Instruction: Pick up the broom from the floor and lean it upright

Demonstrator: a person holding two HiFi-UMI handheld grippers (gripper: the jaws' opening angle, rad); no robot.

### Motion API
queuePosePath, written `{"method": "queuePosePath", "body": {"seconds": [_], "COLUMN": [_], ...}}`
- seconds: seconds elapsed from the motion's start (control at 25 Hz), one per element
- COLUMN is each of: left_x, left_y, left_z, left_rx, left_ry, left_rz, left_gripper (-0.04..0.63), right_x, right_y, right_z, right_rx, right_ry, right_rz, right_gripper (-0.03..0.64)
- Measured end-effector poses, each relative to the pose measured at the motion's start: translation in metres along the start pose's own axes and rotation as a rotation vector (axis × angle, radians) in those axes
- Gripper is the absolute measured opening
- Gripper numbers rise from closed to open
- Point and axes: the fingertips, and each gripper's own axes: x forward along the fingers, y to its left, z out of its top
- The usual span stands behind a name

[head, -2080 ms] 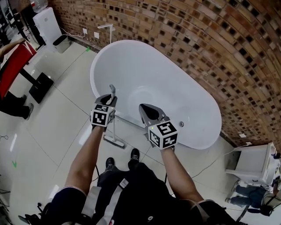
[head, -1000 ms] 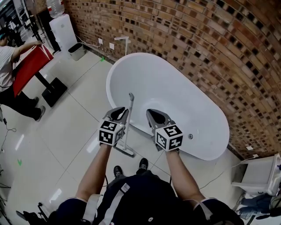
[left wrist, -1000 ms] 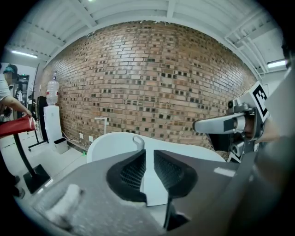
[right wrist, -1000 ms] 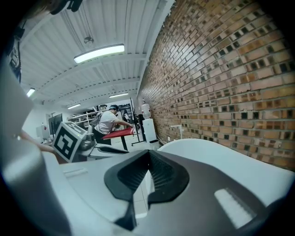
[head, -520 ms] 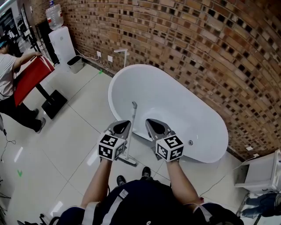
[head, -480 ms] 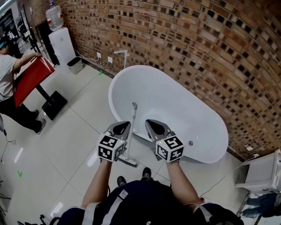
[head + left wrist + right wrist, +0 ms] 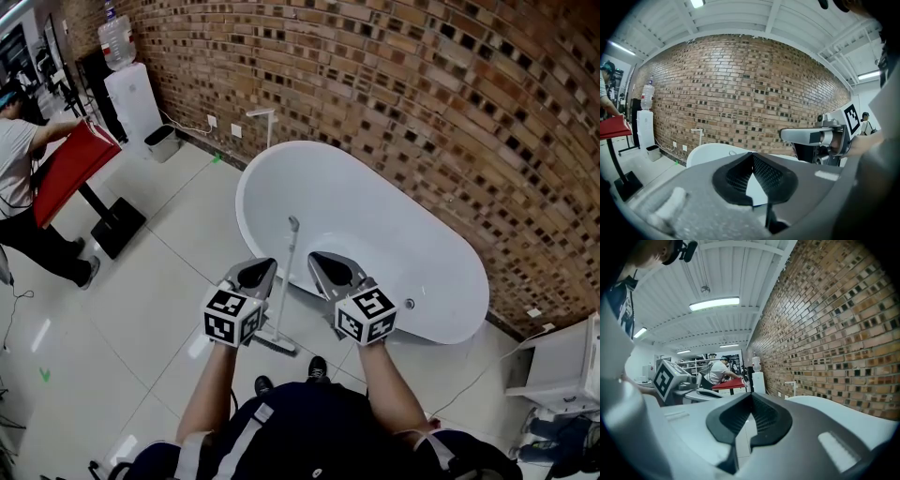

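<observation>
The broom point(image 7: 287, 277) stands upright, its thin grey handle leaning on the near rim of the white bathtub point(image 7: 412, 239) and its head point(image 7: 273, 342) on the floor tiles. My left gripper point(image 7: 260, 272) hangs just left of the handle, apart from it. Seen along its own jaws, the left gripper point(image 7: 752, 154) is shut with nothing between the pads. My right gripper point(image 7: 325, 264) hangs just right of the handle; the right gripper point(image 7: 751, 394) is shut too, and empty. Each gripper shows in the other's view, the right gripper point(image 7: 808, 136) and the left gripper point(image 7: 686, 384).
A brick wall point(image 7: 422, 103) runs behind the tub. At the left a person point(image 7: 17, 155) leans on a red table point(image 7: 70, 161). A water dispenser point(image 7: 131, 94) and a bin point(image 7: 163, 142) stand by the wall. A white cabinet point(image 7: 562, 375) is at the right.
Both grippers have drawn back and up from the broom handle, which stays leaning on the tub. The left gripper, close against the handle before, now hangs clear of it.
</observation>
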Motion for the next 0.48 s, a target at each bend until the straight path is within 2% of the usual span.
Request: {"method": "queuePosePath", "body": {"seconds": [0.48], "left_x": [-0.0074], "left_y": [0.0009], "left_z": [0.0061], "left_rx": [0.011], "left_ry": [-0.005], "left_rz": [0.004], "left_gripper": [0.002], "right_x": [0.0030], "right_y": [0.0056], "right_z": [0.0090], "right_rx": [-0.010], "right_ry": [-0.013], "right_rz": [-0.003], "right_gripper": [0.000]}}
